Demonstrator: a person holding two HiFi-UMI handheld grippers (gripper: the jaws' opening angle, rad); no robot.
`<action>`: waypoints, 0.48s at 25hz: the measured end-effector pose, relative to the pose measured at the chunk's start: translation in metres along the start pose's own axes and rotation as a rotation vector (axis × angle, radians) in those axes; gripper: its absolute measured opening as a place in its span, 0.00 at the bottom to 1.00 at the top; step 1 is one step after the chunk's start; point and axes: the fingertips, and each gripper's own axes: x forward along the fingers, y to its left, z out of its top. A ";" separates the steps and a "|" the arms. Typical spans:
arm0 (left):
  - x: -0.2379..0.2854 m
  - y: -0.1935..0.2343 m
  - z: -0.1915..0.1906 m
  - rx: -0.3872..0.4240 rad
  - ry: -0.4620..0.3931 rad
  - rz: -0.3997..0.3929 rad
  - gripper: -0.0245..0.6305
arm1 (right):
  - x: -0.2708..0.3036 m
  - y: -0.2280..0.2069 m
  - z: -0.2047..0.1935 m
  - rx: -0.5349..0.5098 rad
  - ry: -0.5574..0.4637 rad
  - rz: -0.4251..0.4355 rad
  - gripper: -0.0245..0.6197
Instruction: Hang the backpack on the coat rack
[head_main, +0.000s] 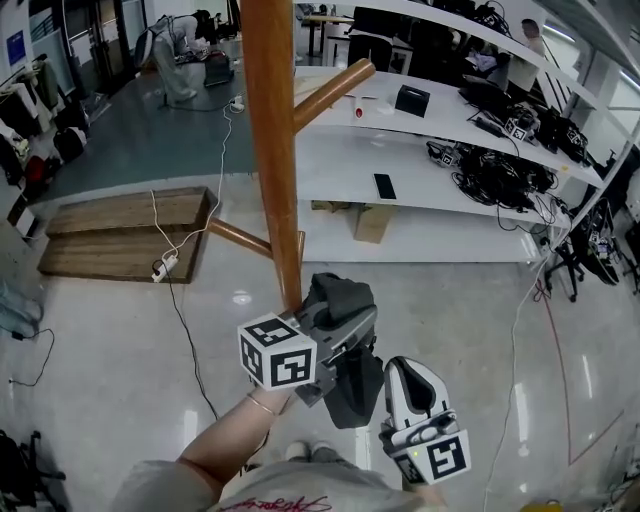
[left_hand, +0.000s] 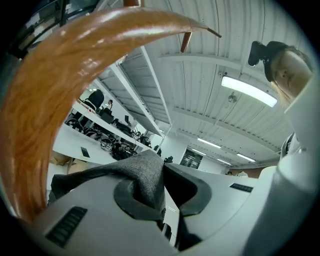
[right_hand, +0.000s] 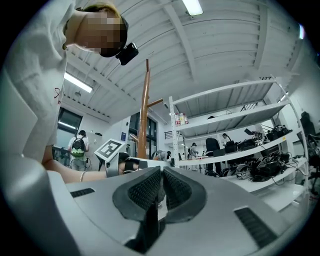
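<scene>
The wooden coat rack pole (head_main: 272, 150) rises in the middle of the head view, with a peg (head_main: 335, 92) slanting up to the right and a lower one (head_main: 240, 238) to the left. My left gripper (head_main: 345, 322) is shut on a fold of the dark grey backpack (head_main: 342, 292) right beside the pole; the rest of the bag hangs below it (head_main: 352, 395). In the left gripper view the grey fabric (left_hand: 145, 182) is pinched between the pads and the pole (left_hand: 55, 110) curves close on the left. My right gripper (head_main: 405, 368) sits lower right beside the bag, shut, with nothing clearly between its pads (right_hand: 172, 190).
White shelving (head_main: 430, 130) with cables, phones and gear runs behind the rack. A wooden pallet (head_main: 125, 235) and a white power cord (head_main: 165, 262) lie on the floor to the left. People stand far back at the upper left (head_main: 180, 50). The right gripper view shows the pole (right_hand: 144, 115) and shelves (right_hand: 235, 125).
</scene>
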 end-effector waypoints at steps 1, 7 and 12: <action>-0.003 0.001 -0.002 -0.008 0.002 -0.002 0.11 | 0.001 0.001 0.000 0.016 -0.001 0.002 0.08; -0.016 0.008 -0.013 -0.026 0.010 -0.002 0.11 | 0.006 0.004 -0.016 0.060 0.030 0.018 0.08; -0.027 0.018 -0.027 -0.103 0.001 0.010 0.11 | 0.009 0.011 -0.025 0.073 0.051 0.033 0.08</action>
